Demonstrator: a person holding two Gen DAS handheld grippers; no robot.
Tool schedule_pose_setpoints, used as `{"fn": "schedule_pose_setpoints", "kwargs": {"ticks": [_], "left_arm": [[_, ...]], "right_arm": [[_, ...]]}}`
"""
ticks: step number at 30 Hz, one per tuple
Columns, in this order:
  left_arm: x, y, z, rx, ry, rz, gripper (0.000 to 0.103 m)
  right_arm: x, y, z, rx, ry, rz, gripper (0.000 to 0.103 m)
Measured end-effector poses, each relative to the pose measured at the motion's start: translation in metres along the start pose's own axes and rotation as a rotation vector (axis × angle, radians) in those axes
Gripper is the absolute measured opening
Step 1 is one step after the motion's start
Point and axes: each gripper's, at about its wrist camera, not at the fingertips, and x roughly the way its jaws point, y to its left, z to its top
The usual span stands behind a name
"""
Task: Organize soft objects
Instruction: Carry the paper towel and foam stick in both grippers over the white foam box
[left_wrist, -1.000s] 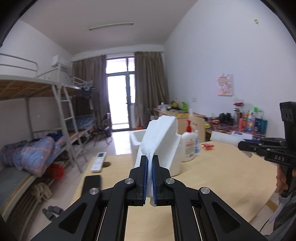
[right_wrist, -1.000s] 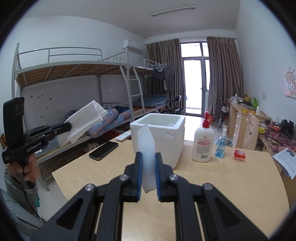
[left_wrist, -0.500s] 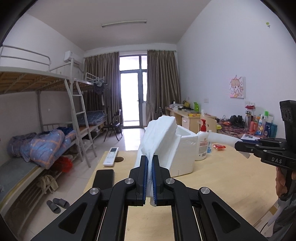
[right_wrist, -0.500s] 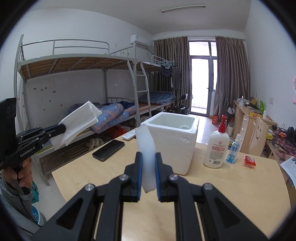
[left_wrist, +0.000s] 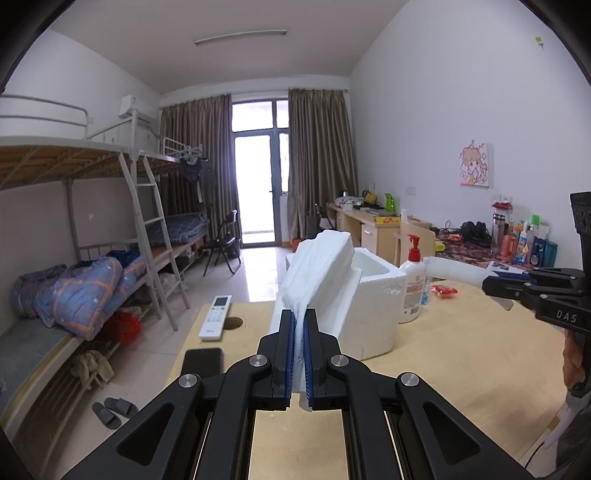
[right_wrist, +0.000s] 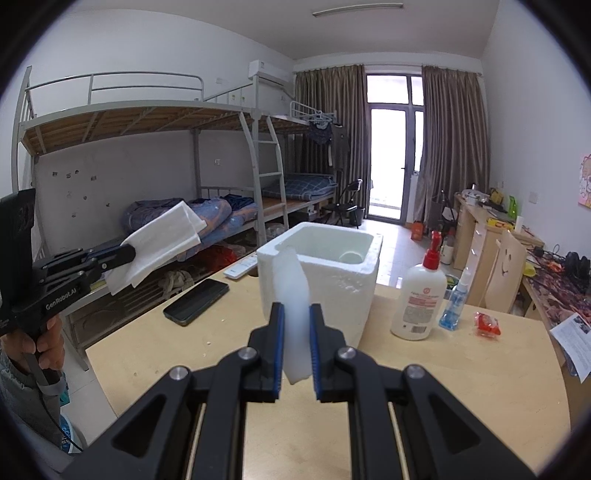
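My left gripper (left_wrist: 299, 354) is shut on a stack of white foam sheets (left_wrist: 317, 273) and holds it in the air above the wooden table (left_wrist: 461, 354). It also shows at the left of the right wrist view (right_wrist: 125, 254) with the sheets (right_wrist: 162, 243) sticking out. My right gripper (right_wrist: 296, 349) is shut on a curved white foam piece (right_wrist: 293, 295), held above the table. It appears at the right of the left wrist view (left_wrist: 487, 284) with the foam piece (left_wrist: 450, 269). An open white foam box (right_wrist: 325, 269) stands on the table ahead of both grippers.
On the table are a black phone (right_wrist: 195, 301), a white remote (left_wrist: 216, 321), a lotion pump bottle (right_wrist: 419, 299), a small blue spray bottle (right_wrist: 454, 306) and a red packet (right_wrist: 487, 323). Bunk beds (right_wrist: 147, 177) stand left of the table.
Both grippers have drawn back and to the left; the foam box and bottle have shifted right in both views and sit farther off. Both grips are unchanged.
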Motion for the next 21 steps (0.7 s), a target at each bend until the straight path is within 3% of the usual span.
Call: {"fn": "schedule_pose_setpoints", "kwargs": {"ticks": [13,21], "left_arm": [[0.032,-0.004,0.031,0.015,0.015,-0.057,0.005],[0.056,-0.008,0.04,0.002,0.028,-0.048,0.005]], "right_arm": [[0.016,-0.006,0.03,-0.024,0.009,-0.016,0.015],[0.034,-0.013,0.041,-0.002,0.025,-0.017,0.015]]}}
